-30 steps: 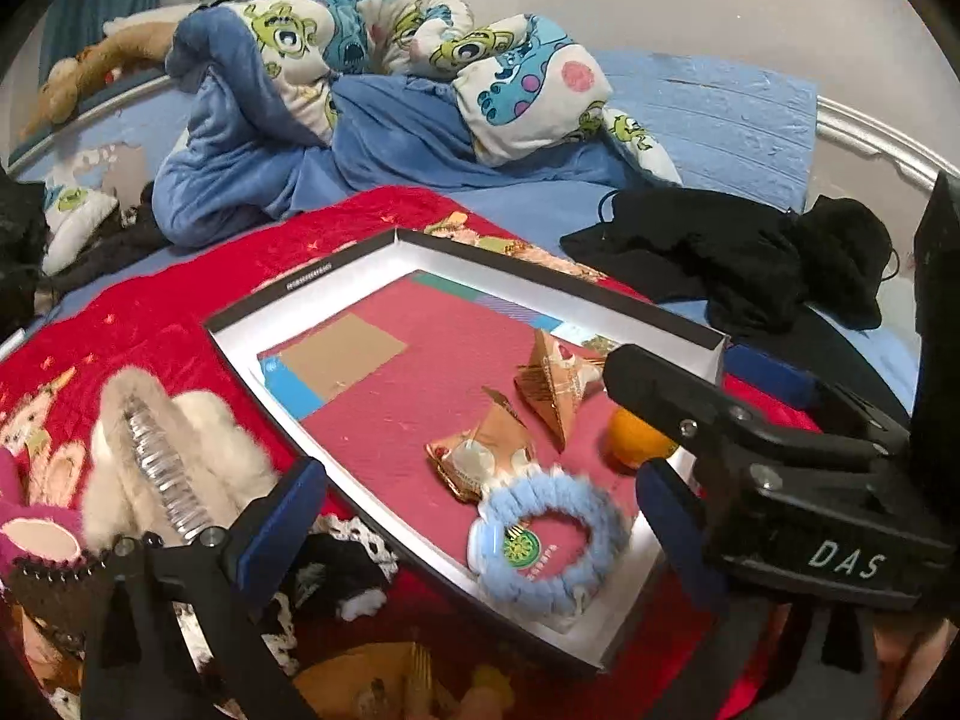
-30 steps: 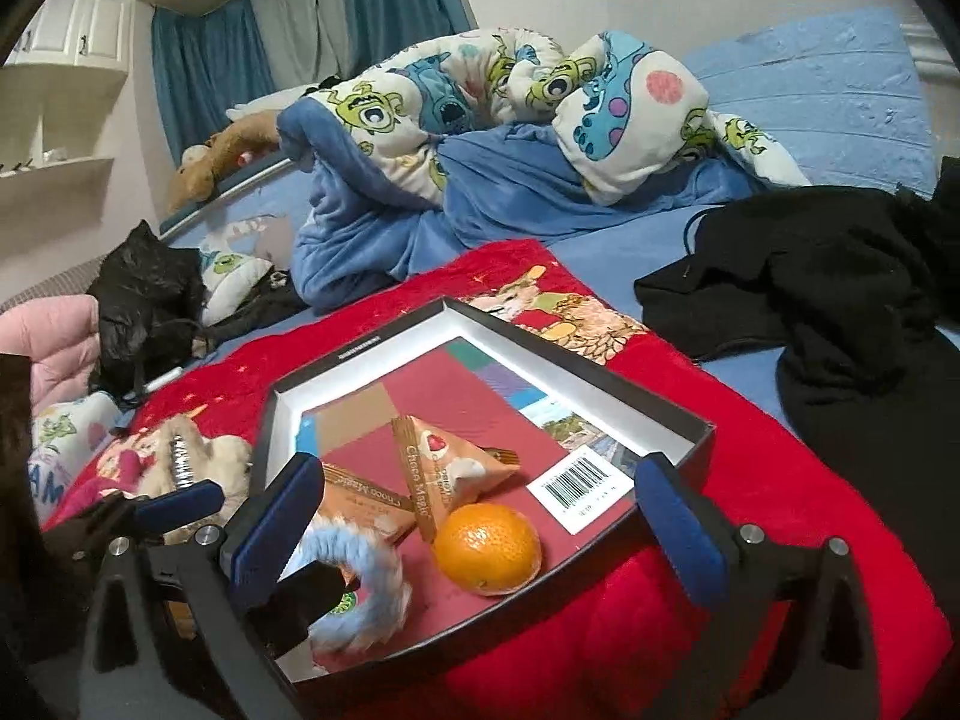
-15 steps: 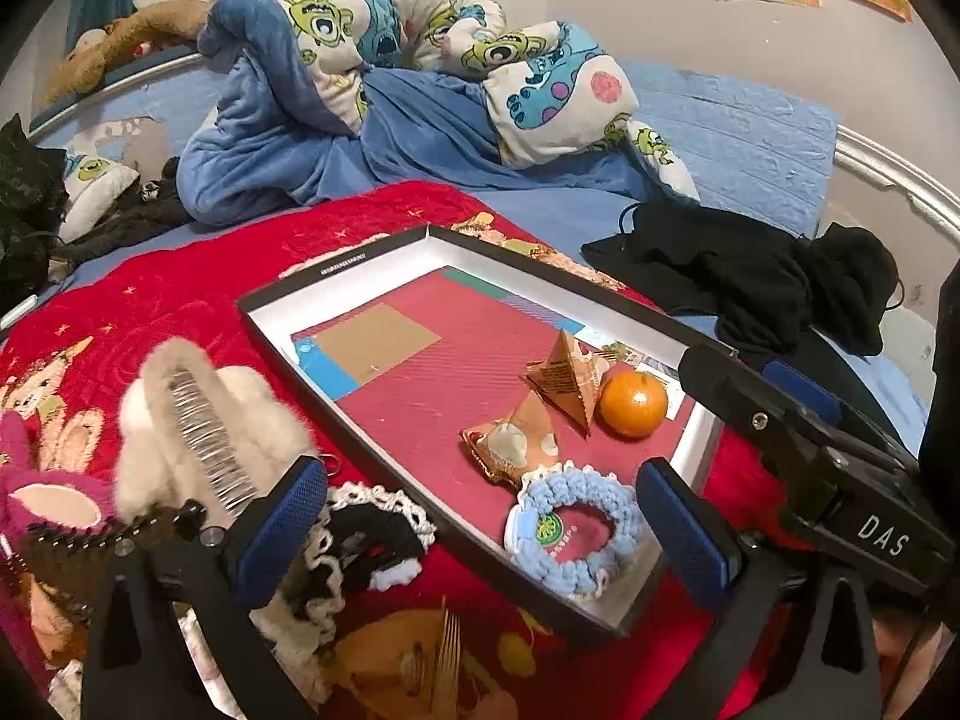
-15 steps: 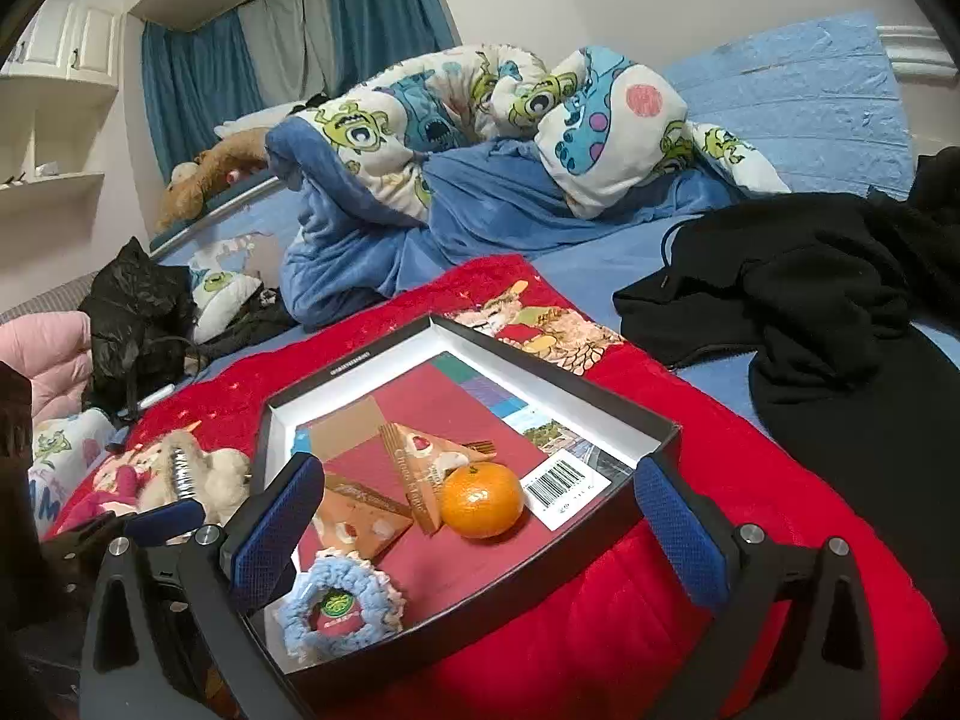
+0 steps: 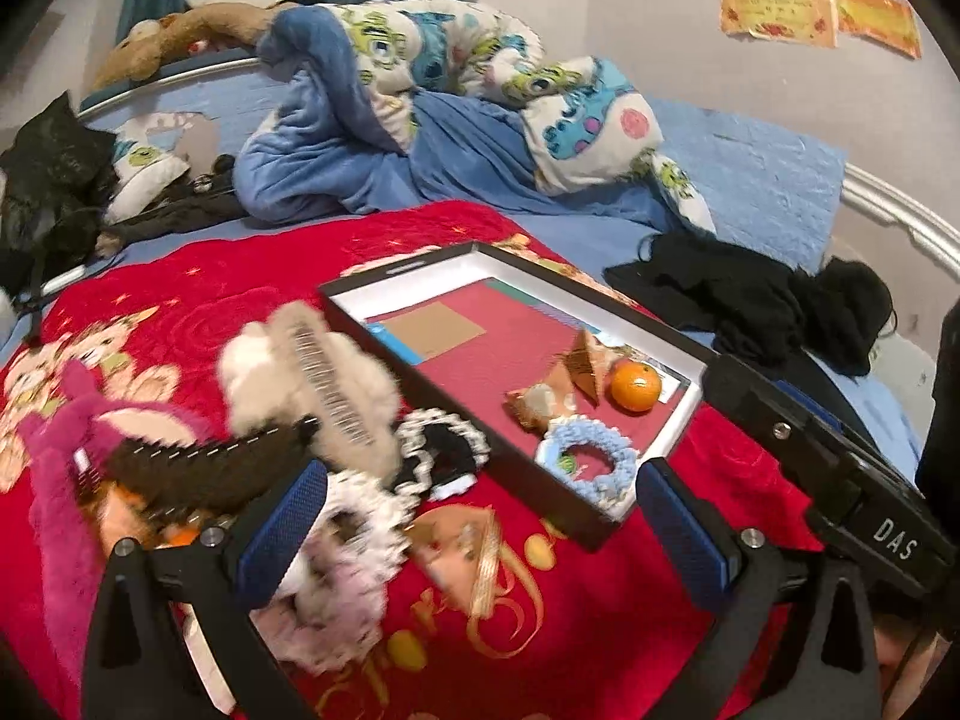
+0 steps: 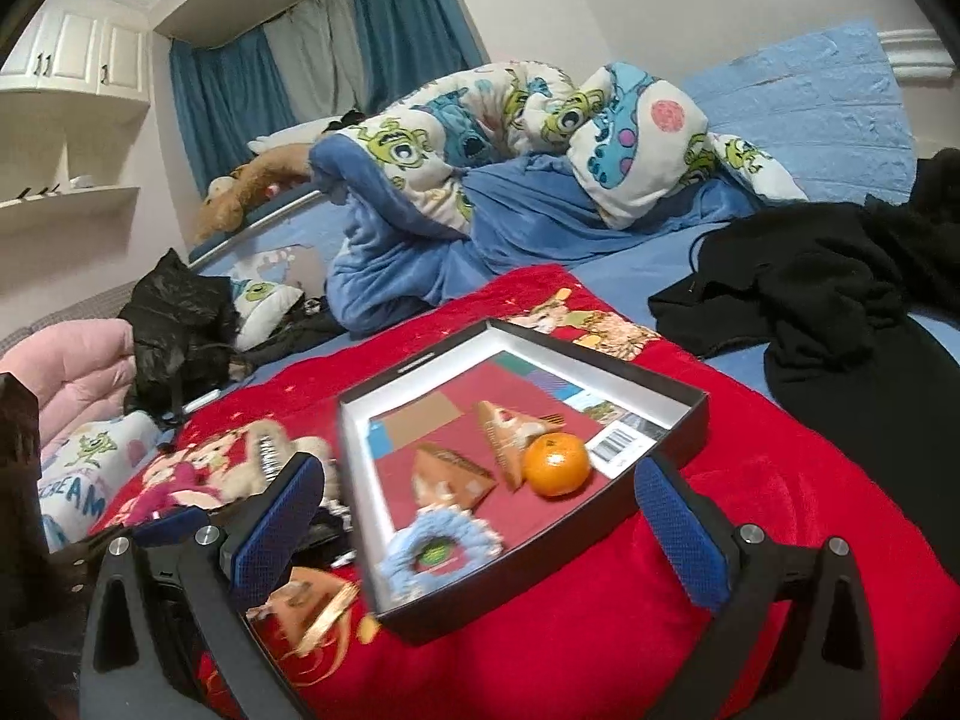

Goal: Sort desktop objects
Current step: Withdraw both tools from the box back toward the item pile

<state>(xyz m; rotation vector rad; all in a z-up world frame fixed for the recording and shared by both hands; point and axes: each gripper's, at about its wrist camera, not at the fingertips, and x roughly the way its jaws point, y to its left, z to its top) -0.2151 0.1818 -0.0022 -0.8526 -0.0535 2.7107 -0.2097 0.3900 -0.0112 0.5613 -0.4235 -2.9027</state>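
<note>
On the red blanket (image 5: 198, 324) spread over the bed, the black shallow box (image 5: 648, 450) lay with an orange (image 5: 636, 385), two triangular snack packets (image 6: 474, 462) and a light blue scrunchie (image 5: 591, 462) inside; the scrunchie sat nearest the box's near corner, the orange touching one packet. Compared with a second earlier, both cameras had pulled back and up: the box appeared smaller and farther in both views, and the left view now took in more of the pile outside the box. The left gripper (image 5: 480, 516) stood wide open and empty above the blanket, its blue pads (image 5: 282, 516) well apart. The right gripper (image 6: 474, 516) was likewise wide open, holding nothing, its body visible at the right edge of the left view. Left of the box lay a cream fluffy hair claw (image 5: 312, 372), a dark brown claw (image 5: 204, 468), a black-and-white scrunchie (image 5: 441, 450), a pink plush item (image 5: 72, 450) and a further snack packet (image 5: 462, 546), crowded together and partly blurred. Black clothing (image 6: 828, 288) and a cartoon-print duvet (image 6: 480, 120) lay beyond.
</note>
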